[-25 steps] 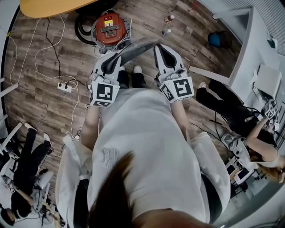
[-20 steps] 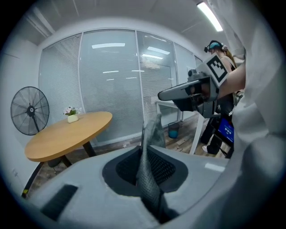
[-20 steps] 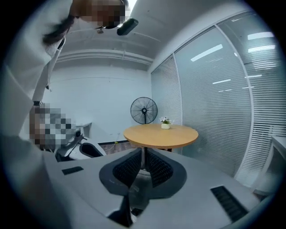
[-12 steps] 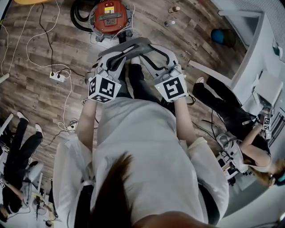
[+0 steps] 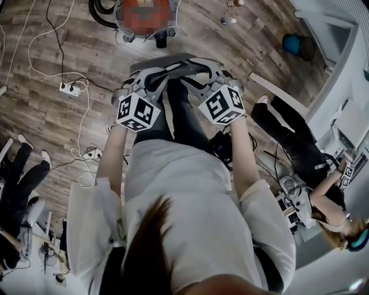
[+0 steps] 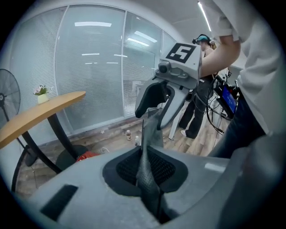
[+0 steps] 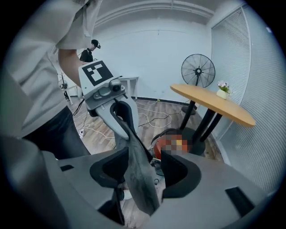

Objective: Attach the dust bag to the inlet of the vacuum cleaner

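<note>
The grey dust bag [image 5: 173,60] hangs stretched between my two grippers above the wooden floor. My left gripper [image 5: 151,78] is shut on one end of it; in the left gripper view the fabric [image 6: 147,147] is pinched between the pads of the left gripper [image 6: 145,167]. My right gripper [image 5: 196,72] has just been opening. In the right gripper view its jaws [image 7: 138,174] stand wide apart, with the bag [image 7: 134,152] lying loosely between them. The red vacuum cleaner [image 5: 144,11] sits on the floor beyond the grippers and is also in the right gripper view [image 7: 172,145].
A white power strip [image 5: 65,88] and cables lie on the floor at left. Two small bottles [image 5: 228,21] and a blue object [image 5: 293,43] stand at the back right. People sit at both sides. A wooden table [image 7: 210,105] and a fan [image 7: 198,70] stand behind the vacuum.
Both grippers have come down with the bag stretched between them. The right gripper's marker cube has rolled. The vacuum now sits closer to the head view's top edge.
</note>
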Demonstrator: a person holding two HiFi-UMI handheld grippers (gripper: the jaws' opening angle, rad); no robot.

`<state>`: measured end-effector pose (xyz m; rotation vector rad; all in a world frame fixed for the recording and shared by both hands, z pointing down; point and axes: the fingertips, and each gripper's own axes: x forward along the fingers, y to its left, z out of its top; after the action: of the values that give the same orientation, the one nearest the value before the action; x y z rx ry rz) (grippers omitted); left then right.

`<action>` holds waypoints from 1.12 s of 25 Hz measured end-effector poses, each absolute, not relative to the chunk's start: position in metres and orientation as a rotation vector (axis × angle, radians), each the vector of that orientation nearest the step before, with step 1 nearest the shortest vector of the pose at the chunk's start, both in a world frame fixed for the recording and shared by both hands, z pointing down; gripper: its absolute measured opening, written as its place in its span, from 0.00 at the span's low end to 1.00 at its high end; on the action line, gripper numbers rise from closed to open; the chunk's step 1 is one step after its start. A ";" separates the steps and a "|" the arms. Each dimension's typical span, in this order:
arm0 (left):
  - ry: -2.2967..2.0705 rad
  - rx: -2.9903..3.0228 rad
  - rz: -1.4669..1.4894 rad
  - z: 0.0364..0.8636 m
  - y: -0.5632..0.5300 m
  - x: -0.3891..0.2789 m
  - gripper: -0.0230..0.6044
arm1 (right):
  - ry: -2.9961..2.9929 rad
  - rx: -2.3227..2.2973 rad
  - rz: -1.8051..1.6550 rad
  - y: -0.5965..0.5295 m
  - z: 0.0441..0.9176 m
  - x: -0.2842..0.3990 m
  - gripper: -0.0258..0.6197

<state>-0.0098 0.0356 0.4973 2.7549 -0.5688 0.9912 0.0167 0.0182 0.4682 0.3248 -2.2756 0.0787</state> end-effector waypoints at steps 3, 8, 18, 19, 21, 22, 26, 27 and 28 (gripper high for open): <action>-0.510 2.764 1.021 0.514 0.036 -0.009 0.10 | -2.284 0.317 0.123 0.016 0.487 0.017 0.37; -0.409 2.797 1.073 0.538 0.038 -0.005 0.10 | -2.228 0.164 0.103 0.022 0.527 0.011 0.32; -0.486 2.713 1.097 0.594 0.033 -0.013 0.11 | -2.155 0.087 0.025 0.028 0.587 0.003 0.13; -0.493 2.699 1.098 0.601 0.033 -0.014 0.11 | -2.148 0.086 0.018 0.029 0.593 0.002 0.13; -0.500 2.675 1.101 0.616 0.031 -0.015 0.11 | -2.138 0.086 0.016 0.028 0.606 0.001 0.12; -0.503 2.668 1.107 0.623 0.030 -0.015 0.11 | -2.134 0.088 0.018 0.028 0.613 0.001 0.12; -0.518 2.652 1.148 0.651 0.026 -0.019 0.12 | -2.124 0.099 0.040 0.025 0.640 -0.002 0.12; -0.519 2.646 1.160 0.658 0.026 -0.020 0.12 | -2.124 0.102 0.050 0.025 0.647 -0.003 0.12; -0.519 2.639 1.172 0.665 0.026 -0.021 0.12 | -2.125 0.105 0.061 0.025 0.655 -0.004 0.12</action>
<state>-0.0206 0.0264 0.6652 2.6395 -0.5187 1.1723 -0.0036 0.0251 0.6548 0.1046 -2.1250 0.0609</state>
